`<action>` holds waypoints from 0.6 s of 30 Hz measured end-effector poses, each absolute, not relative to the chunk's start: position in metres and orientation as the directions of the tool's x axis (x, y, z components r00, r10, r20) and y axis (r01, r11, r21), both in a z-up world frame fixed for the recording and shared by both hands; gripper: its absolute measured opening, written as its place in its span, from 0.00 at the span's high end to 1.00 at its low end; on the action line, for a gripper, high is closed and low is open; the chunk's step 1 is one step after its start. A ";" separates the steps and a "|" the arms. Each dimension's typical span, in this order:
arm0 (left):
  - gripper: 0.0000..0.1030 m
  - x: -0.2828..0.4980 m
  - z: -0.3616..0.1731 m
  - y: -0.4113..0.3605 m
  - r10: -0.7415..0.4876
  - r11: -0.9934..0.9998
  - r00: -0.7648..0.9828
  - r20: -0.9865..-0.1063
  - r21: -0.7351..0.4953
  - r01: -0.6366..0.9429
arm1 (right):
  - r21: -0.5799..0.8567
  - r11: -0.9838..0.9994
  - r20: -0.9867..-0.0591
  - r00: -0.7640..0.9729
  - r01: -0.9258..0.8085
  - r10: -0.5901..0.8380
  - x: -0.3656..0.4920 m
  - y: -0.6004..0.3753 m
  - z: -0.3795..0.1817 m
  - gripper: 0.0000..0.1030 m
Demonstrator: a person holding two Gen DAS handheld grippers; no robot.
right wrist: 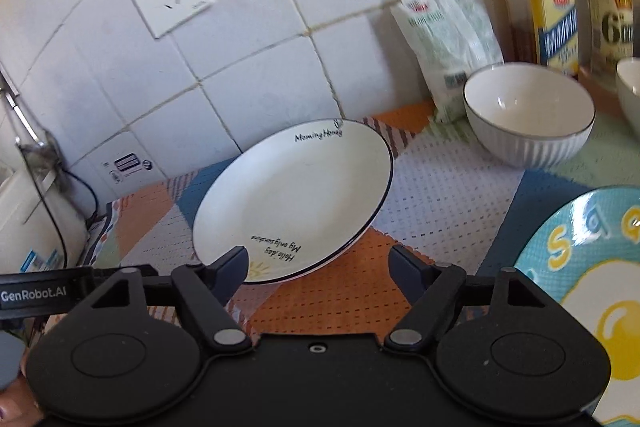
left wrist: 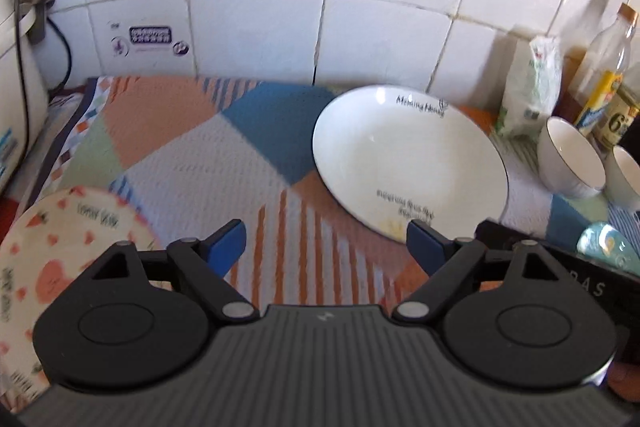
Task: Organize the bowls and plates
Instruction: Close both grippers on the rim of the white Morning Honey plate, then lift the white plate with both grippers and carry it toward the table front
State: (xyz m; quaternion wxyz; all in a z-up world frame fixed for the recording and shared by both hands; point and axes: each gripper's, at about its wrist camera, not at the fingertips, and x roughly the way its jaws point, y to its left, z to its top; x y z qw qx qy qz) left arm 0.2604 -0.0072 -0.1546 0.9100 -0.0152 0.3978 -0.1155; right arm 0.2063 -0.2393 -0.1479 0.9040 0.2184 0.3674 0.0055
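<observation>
White glazed ceramic makes up most of the dishes: three plates and two bowls can be counted across the two views. A round white plate with a thin dark rim (right wrist: 292, 199) lies flat on the patchwork mat of orange, blue, green and grey patches (left wrist: 192, 155), near the tiled wall, printed with "Morning Honey" at its far edge and more script plus a small yellow mark at its near edge. Two white ribbed bowls with dark rims sit upright side by side to its right, the nearer bowl (right wrist: 528, 115) fully seen and the second bowl (right wrist: 630, 87) cut by the frame edge. Only the left wrist view shows a cream plate with pink strawberry and heart prints (left wrist: 60, 247) at lower left; only the right wrist view shows most of a turquoise plate with a fried-egg picture and yellow letters (right wrist: 592, 267) at lower right. Behind the bowls stand a white and green plastic packet (right wrist: 448, 39) and two clear bottles with yellow labels (right wrist: 556, 7). Both tools are spread wide and carry nothing: the left gripper (left wrist: 326, 247) hovers over the mat, and the right gripper (right wrist: 318, 267) hovers at the white plate's near edge.
</observation>
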 end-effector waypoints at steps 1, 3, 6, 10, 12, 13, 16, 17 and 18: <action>0.17 0.265 -0.158 -0.009 -0.225 0.971 0.657 -0.720 -0.111 0.211 | 0.419 0.894 -0.668 0.721 0.160 0.185 0.211 -0.240 -0.151 0.23; 0.19 0.272 -0.163 -0.012 -0.250 0.964 0.653 -0.715 -0.123 0.235 | 0.430 0.887 -0.688 0.697 0.170 0.200 0.220 -0.239 -0.156 0.24; 0.32 0.284 -0.175 -0.013 -0.260 0.963 0.632 -0.730 -0.143 0.230 | 0.423 0.883 -0.711 0.679 0.204 0.183 0.229 -0.237 -0.164 0.30; 0.47 0.298 -0.186 -0.016 -0.272 0.961 0.609 -0.745 -0.176 0.214 | 0.432 0.863 -0.723 0.672 0.262 0.159 0.238 -0.243 -0.177 0.37; 0.49 0.303 -0.188 -0.018 -0.262 0.964 0.612 -0.746 -0.168 0.208 | 0.419 0.867 -0.728 0.671 0.271 0.142 0.243 -0.243 -0.177 0.37; 0.54 0.307 -0.188 -0.019 -0.269 0.962 0.609 -0.746 -0.175 0.211 | 0.425 0.863 -0.726 0.672 0.272 0.146 0.246 -0.243 -0.177 0.37; 0.77 0.318 -0.194 -0.020 -0.286 0.957 0.587 -0.757 -0.197 0.212 | 0.437 0.858 -0.717 0.681 0.271 0.150 0.252 -0.246 -0.180 0.62; 0.79 0.321 -0.196 -0.019 -0.300 0.953 0.578 -0.759 -0.223 0.203 | 0.446 0.847 -0.716 0.683 0.289 0.143 0.254 -0.250 -0.182 0.67; 0.81 0.324 -0.198 -0.017 -0.317 0.948 0.569 -0.758 -0.252 0.194 | 0.461 0.831 -0.713 0.687 0.310 0.140 0.254 -0.254 -0.184 0.78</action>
